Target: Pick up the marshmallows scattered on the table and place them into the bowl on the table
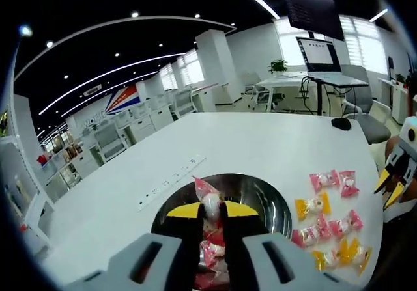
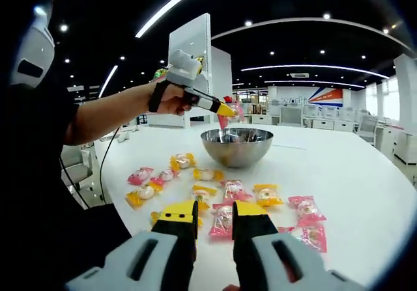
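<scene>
My left gripper [image 1: 213, 207] is shut on a pink-wrapped marshmallow [image 1: 209, 200] and hangs above the steel bowl [image 1: 277, 200], which holds several wrapped pieces. In the right gripper view a hand holds the left gripper [image 2: 227, 110] over the bowl [image 2: 236, 149]. Several pink and yellow marshmallows [image 2: 203, 193] lie scattered on the white table in front of the bowl, and they lie to its right [image 1: 326, 229] in the left gripper view. My right gripper [image 2: 214, 211] is open low over the table, with a pink marshmallow [image 2: 222, 221] lying just beyond the gap between its jaws. The right gripper [image 1: 393, 177] also shows at the table's right edge.
A person's arm [image 2: 104, 115] in a dark sleeve reaches in from the left. A strip of sockets [image 1: 171, 183] is set into the white table [image 1: 260, 141], and a black mouse [image 1: 341, 123] lies at its far side. Desks, chairs and a monitor stand behind.
</scene>
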`<state>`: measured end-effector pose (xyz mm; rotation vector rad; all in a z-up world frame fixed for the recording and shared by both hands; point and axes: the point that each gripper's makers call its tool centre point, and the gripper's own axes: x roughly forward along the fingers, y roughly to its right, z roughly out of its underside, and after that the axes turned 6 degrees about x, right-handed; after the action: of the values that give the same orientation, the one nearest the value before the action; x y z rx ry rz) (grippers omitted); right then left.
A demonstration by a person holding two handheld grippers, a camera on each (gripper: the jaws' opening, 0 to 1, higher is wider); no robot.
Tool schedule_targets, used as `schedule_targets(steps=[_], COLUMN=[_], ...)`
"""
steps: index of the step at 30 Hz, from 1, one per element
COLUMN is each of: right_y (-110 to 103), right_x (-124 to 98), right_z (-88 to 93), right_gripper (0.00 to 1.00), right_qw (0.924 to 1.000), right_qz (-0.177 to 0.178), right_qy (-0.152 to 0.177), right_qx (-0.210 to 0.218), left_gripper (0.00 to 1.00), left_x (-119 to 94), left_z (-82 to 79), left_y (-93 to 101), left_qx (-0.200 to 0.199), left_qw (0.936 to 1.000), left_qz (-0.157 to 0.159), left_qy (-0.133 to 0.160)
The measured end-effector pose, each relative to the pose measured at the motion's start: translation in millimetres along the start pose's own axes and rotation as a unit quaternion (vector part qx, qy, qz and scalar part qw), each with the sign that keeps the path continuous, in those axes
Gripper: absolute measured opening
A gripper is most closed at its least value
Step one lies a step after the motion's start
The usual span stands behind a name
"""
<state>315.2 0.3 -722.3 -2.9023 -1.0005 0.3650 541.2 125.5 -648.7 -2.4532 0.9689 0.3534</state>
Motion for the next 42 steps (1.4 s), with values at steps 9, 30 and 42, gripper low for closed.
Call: schedule_targets(steps=[9, 30, 42], right_y=[-2, -9, -11], right_x=[1, 2, 8], right_z=[1.3, -0.3, -2.9], right_gripper=[0.22, 0.22, 0.22], right_qw=[1.0, 1.0, 0.9999], right_qz=[-0.003, -0.006, -0.012], right_qy=[-0.001, -0.004, -0.008], right_qx=[0.001, -0.002, 0.004], left_gripper=[0.14, 0.42, 0.42], left_x=[1, -14, -71], left_z=[2.1, 11.3, 26.7], left_y=[-3.0, -7.6, -7.5], left_qx=[-0.011, -0.062, -0.126], left_qw=[0.9999, 0.998, 0.9914], left_qz=[-0.007, 0.0, 0.019], left_qy=[-0.003, -0.003, 0.028])
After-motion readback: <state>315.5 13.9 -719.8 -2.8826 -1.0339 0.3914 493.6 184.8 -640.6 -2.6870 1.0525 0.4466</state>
